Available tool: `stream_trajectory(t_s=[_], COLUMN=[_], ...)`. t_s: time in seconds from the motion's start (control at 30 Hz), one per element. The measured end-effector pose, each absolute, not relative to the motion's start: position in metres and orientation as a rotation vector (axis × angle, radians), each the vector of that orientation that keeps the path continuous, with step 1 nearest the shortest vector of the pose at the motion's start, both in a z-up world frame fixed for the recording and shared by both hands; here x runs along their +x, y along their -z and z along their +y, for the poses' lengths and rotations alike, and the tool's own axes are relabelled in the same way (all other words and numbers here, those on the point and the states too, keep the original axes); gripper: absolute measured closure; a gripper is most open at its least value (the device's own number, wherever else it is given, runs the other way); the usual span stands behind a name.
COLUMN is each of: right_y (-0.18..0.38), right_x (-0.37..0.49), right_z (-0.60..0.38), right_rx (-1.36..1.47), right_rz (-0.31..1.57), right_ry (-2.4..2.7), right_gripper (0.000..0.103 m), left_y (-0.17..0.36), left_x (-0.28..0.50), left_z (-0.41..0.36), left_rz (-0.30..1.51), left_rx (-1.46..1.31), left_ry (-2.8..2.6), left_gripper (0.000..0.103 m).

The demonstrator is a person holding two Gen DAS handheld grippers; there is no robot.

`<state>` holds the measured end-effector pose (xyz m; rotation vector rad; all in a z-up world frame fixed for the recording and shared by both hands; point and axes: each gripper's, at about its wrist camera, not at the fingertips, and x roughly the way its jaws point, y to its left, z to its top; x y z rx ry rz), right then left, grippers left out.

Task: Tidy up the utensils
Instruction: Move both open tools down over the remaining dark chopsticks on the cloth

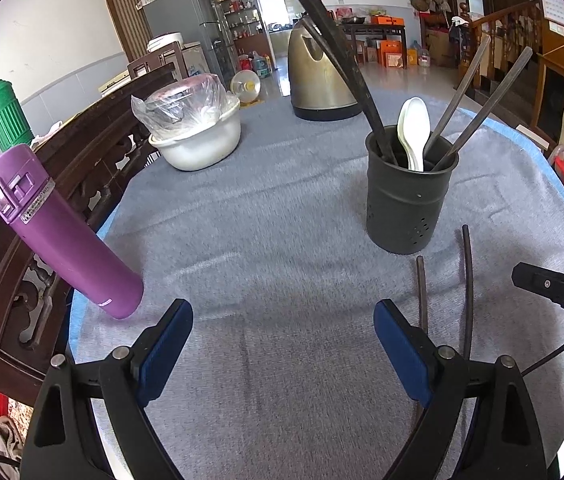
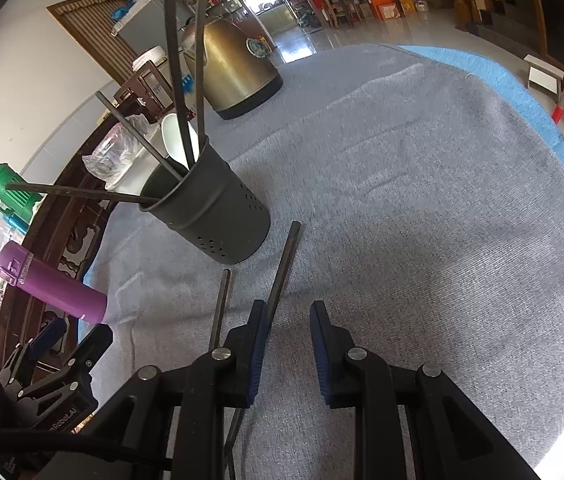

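— What could go wrong here?

— My right gripper point(image 2: 286, 312) hangs narrowly parted, gripping nothing, over two chopsticks point(image 2: 282, 268) lying on the grey cloth point(image 2: 421, 200). The nearer stick sits beside my left pad, not between them; closing now could miss or roll it. My left gripper point(image 1: 283, 320) is spread wide, empty.

— And the holder?

— The dark holder point(image 1: 409, 200) stands just beyond, with a white spoon point(image 1: 413, 124) and dark sticks inside.
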<state>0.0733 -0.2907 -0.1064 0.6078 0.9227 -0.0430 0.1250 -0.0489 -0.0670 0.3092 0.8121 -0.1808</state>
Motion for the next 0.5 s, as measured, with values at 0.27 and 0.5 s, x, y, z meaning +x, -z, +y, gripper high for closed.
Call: stream_trajectory(t_s=[0.27,0.5], right_y=[0.113,0.118], right_x=[0.080,0.085], right_z=[-0.290,-0.289], right_rx=[0.616,0.633], right_rz=[0.943,0.957], right_ry=[0.045,0.046], right_gripper=[0.078,0.073], left_y=[0.072,0.076], left_x=[0.129,0.132], left_z=[-0.050,-0.050], left_rz=[0.822,0.831], left_rx=[0.311,0.310], left_ry=[0.188,0.192], left_gripper=[0.011,0.011])
